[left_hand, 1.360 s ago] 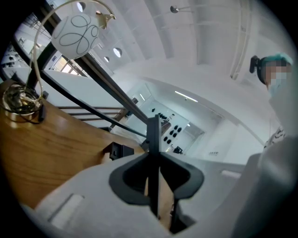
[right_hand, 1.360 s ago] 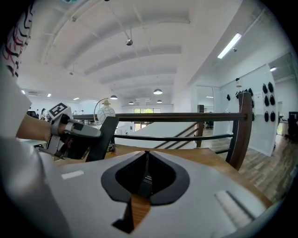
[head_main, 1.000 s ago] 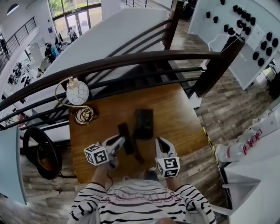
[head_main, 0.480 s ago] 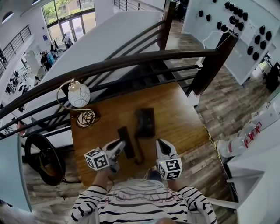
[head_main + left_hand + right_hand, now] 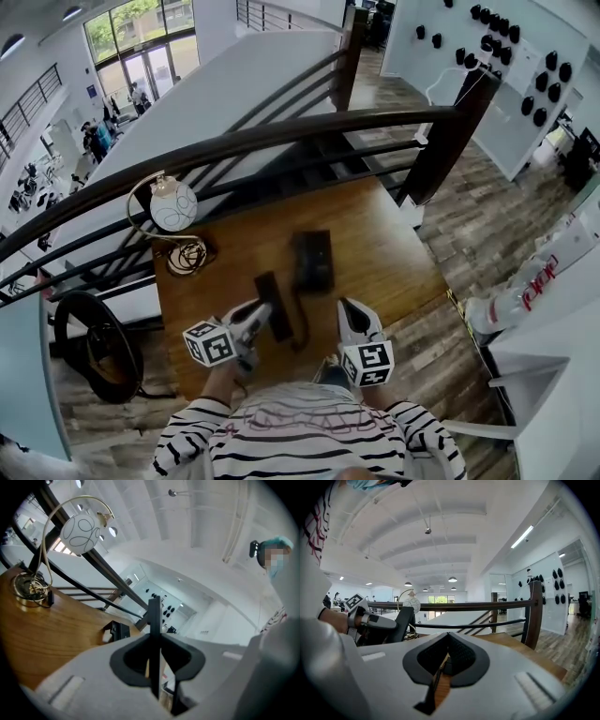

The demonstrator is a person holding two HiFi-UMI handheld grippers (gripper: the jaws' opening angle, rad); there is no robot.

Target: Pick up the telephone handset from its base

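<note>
On the wooden table [image 5: 394, 258], the black telephone base [image 5: 311, 262] lies flat near the middle. The black handset [image 5: 275, 306] is off the base, to its left and nearer me, and my left gripper [image 5: 262, 311] is shut on it. A dark cord [image 5: 301, 330] runs from the handset toward the base. In the left gripper view the handset [image 5: 153, 616] shows edge-on as a thin dark bar clamped between the jaws of the left gripper [image 5: 153, 641], with the base [image 5: 117, 631] beyond. My right gripper [image 5: 346, 307] hovers right of the handset, shut and empty. In its own view the right gripper [image 5: 446, 663] holds nothing.
A gold arc lamp with a white globe [image 5: 173, 204] stands at the table's far left corner. A dark curved railing [image 5: 281, 137] runs just behind the table, with a stairwell drop beyond. A dark round object [image 5: 89, 342] sits on the floor to the left.
Both grippers have drawn back a little toward me. The handset in the left gripper has moved slightly farther from the base.
</note>
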